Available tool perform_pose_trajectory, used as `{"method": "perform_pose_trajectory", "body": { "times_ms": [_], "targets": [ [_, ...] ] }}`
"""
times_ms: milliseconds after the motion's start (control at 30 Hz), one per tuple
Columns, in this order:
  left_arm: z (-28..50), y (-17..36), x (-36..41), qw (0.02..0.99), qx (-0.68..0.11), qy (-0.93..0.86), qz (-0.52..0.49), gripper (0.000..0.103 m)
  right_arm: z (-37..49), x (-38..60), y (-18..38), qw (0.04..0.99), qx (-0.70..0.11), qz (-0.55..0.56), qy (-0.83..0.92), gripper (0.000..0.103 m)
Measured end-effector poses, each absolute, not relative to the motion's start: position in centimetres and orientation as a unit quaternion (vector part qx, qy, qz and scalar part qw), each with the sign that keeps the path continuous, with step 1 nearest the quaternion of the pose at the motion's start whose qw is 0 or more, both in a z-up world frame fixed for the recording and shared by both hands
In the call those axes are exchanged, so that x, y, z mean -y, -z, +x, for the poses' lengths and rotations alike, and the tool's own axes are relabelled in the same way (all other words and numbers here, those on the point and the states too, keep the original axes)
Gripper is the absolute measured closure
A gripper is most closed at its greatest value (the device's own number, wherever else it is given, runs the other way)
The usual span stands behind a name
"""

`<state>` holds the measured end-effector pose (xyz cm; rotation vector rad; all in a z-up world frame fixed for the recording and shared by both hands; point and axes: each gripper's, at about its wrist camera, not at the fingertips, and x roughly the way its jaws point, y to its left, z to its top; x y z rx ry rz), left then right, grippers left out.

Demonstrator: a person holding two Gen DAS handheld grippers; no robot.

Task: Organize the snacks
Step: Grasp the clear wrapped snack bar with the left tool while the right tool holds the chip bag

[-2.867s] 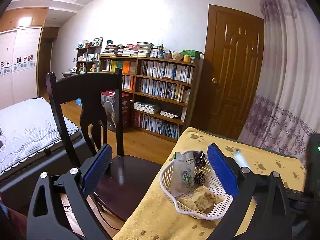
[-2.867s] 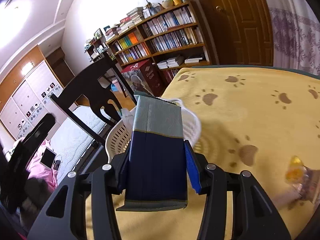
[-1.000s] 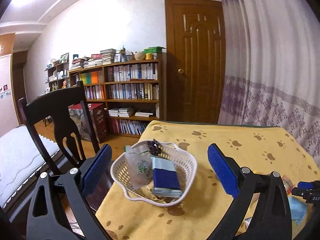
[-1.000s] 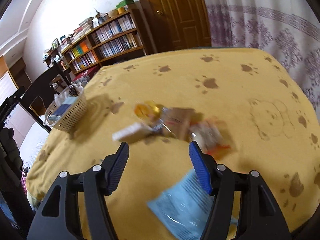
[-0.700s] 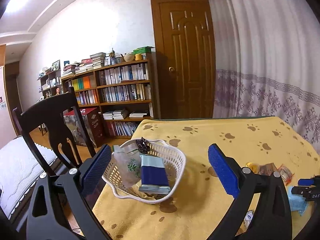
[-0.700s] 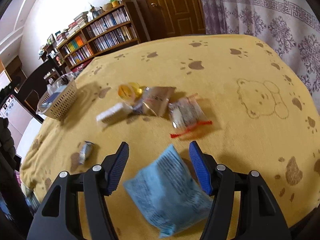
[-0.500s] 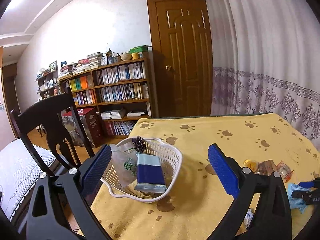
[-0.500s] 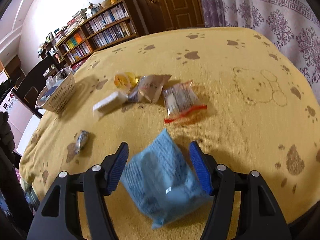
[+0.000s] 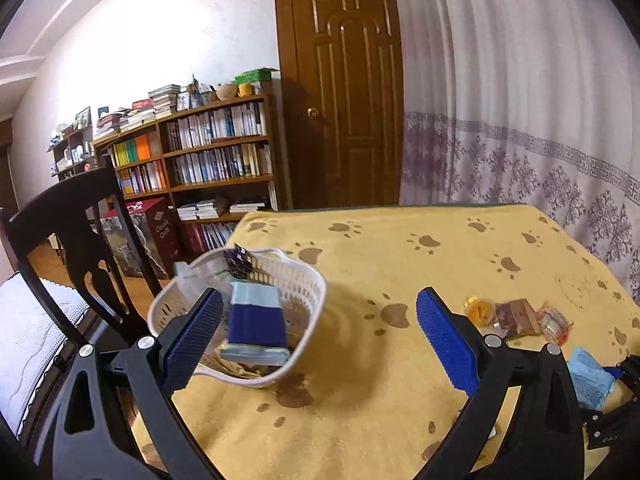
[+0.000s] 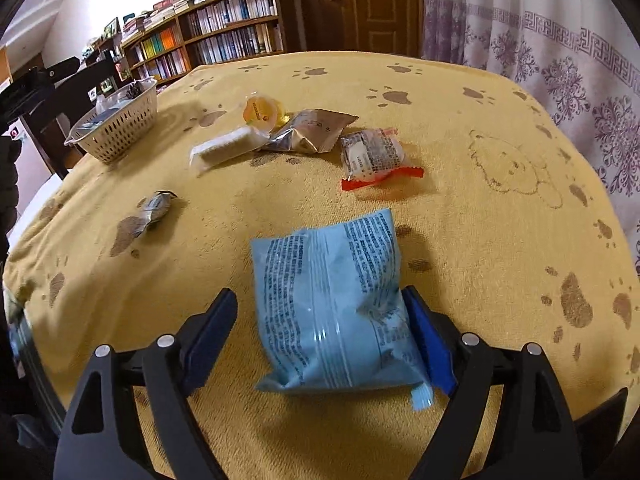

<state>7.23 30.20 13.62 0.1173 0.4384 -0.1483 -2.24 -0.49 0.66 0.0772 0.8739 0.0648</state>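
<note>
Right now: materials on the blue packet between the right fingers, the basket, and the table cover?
Blue packet: thin plastic film, likely; glossy, crinkled, light glinting off it. Basket: moulded white plastic, by its slotted walls and smooth rim. Table cover: yellow terry-like fabric, matte and nubby, with printed paw marks; the fibre can't be told.

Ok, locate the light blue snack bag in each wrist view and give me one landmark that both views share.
Left wrist: light blue snack bag at the far right edge, low, beside the right gripper's fingers.
Right wrist: same bag centre foreground, lying between the right gripper's open fingers.
Shared landmark: the white basket, at the table's bookshelf-side edge.
</note>
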Motion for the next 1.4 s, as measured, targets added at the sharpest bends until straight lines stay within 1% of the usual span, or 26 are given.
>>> {"method": "perform_pose_trajectory", "body": {
  "times_ms": [33, 100, 200, 300, 567, 767, 833, 900, 933, 1000, 1067, 1100, 1133, 1200, 1267, 1300, 1333, 1400],
  "targets": [
    [7.4, -13.3, -29.9, 0.97, -0.223, 0.076, 0.059, 0.004, -2.1, 0.5, -0.6, 0.904, -0.424, 0.037, -0.029, 0.025],
    [7.8, -12.6, -29.3, 0.967, -0.234, 0.082, 0.061, 0.004, -1.9, 0.6, -0.5, 0.905, -0.423, 0.03, -0.016, 0.038],
    [8.4, -11.3, -28.1, 0.961, -0.253, 0.09, 0.068, 0.004, -2.1, 0.9, -0.6, 0.907, -0.419, 0.032, -0.014, 0.042],
    [8.7, -10.0, -26.5, 0.954, -0.268, 0.105, 0.084, 0.004, -2.3, 1.3, -0.8, 0.909, -0.414, 0.041, -0.017, 0.044],
    [9.7, -7.2, -21.2, 0.924, -0.308, 0.183, 0.131, 0.004, -1.9, 1.6, -2.0, 0.919, -0.391, 0.046, -0.032, 0.044],
    [11.5, -5.1, -18.6, 0.901, -0.341, 0.23, 0.135, 0.006, -1.9, 1.9, -1.5, 0.916, -0.394, 0.059, -0.042, 0.044],
    [12.3, -4.3, -17.8, 0.894, -0.354, 0.238, 0.137, 0.013, -1.9, 2.2, -1.5, 0.915, -0.395, 0.068, -0.043, 0.044],
    [13.1, -3.6, -17.1, 0.889, -0.364, 0.238, 0.145, 0.016, -1.8, 2.4, -1.5, 0.916, -0.394, 0.072, -0.041, 0.044],
    [13.4, -3.2, -16.8, 0.886, -0.369, 0.237, 0.149, 0.02, -1.8, 2.5, -1.5, 0.915, -0.394, 0.073, -0.04, 0.044],
    [14.1, -2.5, -16.1, 0.88, -0.38, 0.24, 0.153, 0.024, -1.8, 2.4, -1.5, 0.915, -0.394, 0.073, -0.04, 0.044],
    [14.6, -2.1, -15.7, 0.875, -0.388, 0.247, 0.152, 0.025, -1.9, 2.2, -1.5, 0.915, -0.394, 0.071, -0.042, 0.044],
    [14.8, -1.9, -15.4, 0.873, -0.39, 0.252, 0.152, 0.027, -1.9, 2.2, -1.5, 0.915, -0.394, 0.071, -0.043, 0.044],
    [14.8, -1.7, -15.2, 0.87, -0.393, 0.255, 0.153, 0.032, -1.9, 2.2, -1.5, 0.916, -0.393, 0.071, -0.044, 0.044],
    [14.8, -1.4, -14.6, 0.866, -0.397, 0.26, 0.157, 0.036, -1.9, 2.1, -1.5, 0.916, -0.393, 0.071, -0.044, 0.044],
    [14.7, -1.0, -14.2, 0.862, -0.4, 0.267, 0.16, 0.044, -1.9, 2.1, -1.5, 0.915, -0.394, 0.071, -0.045, 0.044],
    [14.6, -1.0, -14.0, 0.861, -0.4, 0.269, 0.16, 0.049, -1.9, 2.1, -1.4, 0.915, -0.395, 0.071, -0.044, 0.044],
    [14.4, -1.0, -13.9, 0.862, -0.398, 0.271, 0.159, 0.057, -1.9, 2.1, -1.4, 0.915, -0.395, 0.072, -0.044, 0.044],
    [14.1, -1.0, -13.7, 0.862, -0.395, 0.272, 0.161, 0.06, -1.9, 2.1, -1.4, 0.915, -0.395, 0.072, -0.044, 0.044]
  ]
}}
